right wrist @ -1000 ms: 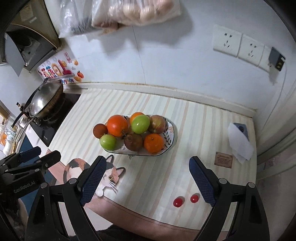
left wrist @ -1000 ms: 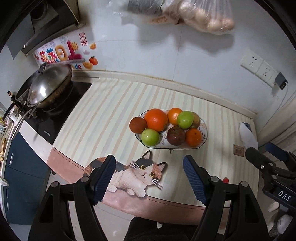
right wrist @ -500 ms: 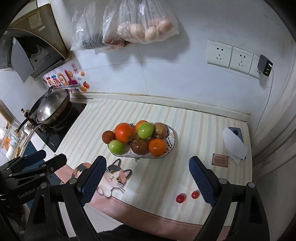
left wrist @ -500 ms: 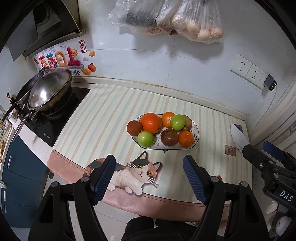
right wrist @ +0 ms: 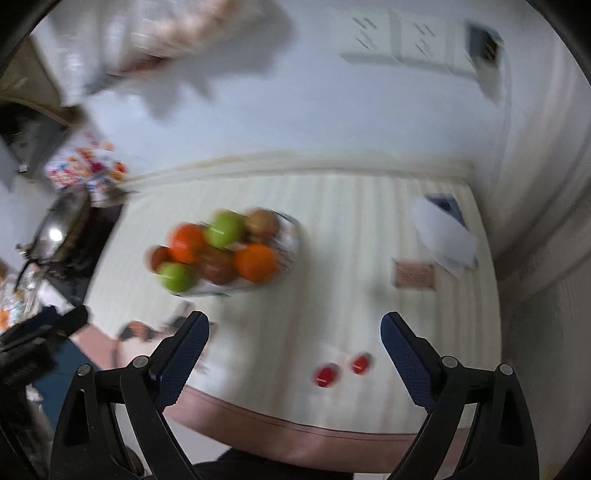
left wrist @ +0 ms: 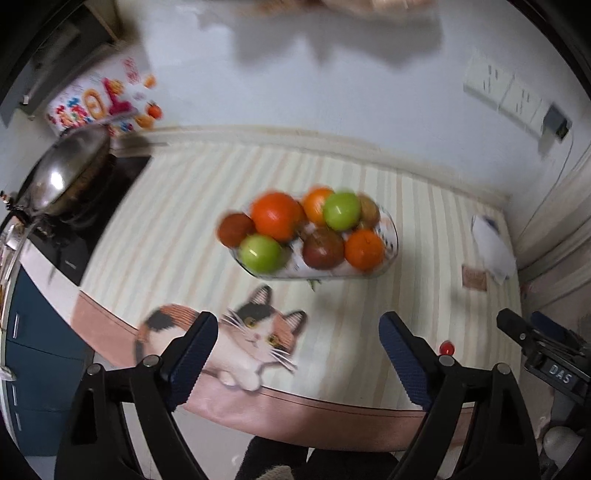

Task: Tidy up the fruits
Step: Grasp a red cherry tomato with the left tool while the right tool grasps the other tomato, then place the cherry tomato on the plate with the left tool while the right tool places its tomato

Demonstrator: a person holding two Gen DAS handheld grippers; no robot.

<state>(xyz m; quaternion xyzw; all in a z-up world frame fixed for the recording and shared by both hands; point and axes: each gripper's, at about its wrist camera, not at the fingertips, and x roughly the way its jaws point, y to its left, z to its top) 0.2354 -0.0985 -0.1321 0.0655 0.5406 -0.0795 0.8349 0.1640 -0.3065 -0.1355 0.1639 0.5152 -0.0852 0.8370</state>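
Note:
A glass fruit plate [left wrist: 390, 236] [right wrist: 291, 236] sits mid-counter, piled with oranges [left wrist: 277, 216], green apples [left wrist: 260, 253] and dark red fruits [left wrist: 323, 251]. Two small red fruits [right wrist: 327, 374] [right wrist: 361, 363] lie loose near the counter's front edge, right of the plate; one shows in the left wrist view [left wrist: 447, 347]. My left gripper [left wrist: 297, 349] is open and empty above the front edge by the cat print. My right gripper [right wrist: 295, 349] is open and empty, just left of the two small red fruits. Both views are blurred.
A wok [left wrist: 62, 177] stands on a black hob [left wrist: 74, 240] at the left. White paper [right wrist: 445, 236] and a small brown card [right wrist: 413, 275] lie at the right. Wall sockets [left wrist: 506, 96] and hanging bags [right wrist: 177, 29] are on the back wall.
Both grippers have come down and forward toward the counter; the plate and the small red fruits look larger. Both stay open and empty.

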